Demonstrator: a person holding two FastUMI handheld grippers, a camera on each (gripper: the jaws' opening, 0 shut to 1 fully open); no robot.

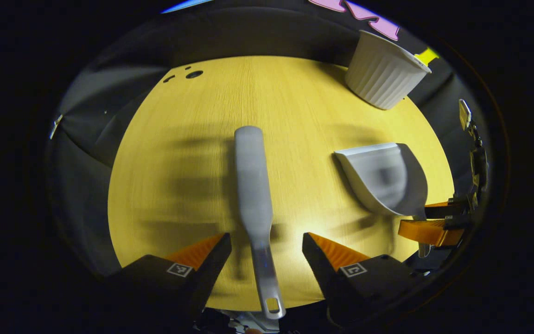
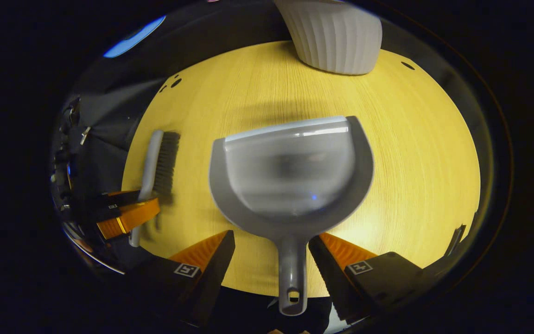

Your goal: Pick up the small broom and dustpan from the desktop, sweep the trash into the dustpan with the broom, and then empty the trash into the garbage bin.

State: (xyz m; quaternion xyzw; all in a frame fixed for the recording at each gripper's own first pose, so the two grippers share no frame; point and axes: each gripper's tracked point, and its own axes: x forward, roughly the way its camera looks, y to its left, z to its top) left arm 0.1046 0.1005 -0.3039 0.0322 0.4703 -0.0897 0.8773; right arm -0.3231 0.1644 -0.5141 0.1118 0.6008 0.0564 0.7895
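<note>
Left gripper view: broom handle between parted fingers

You are looking at a yellow wooden tabletop showing fine grain, with a few small dark holes sitting near its far edge. Soft blurred shadows are lying across the wood, and the booth's black cloth wall is hanging behind the table.
</note>
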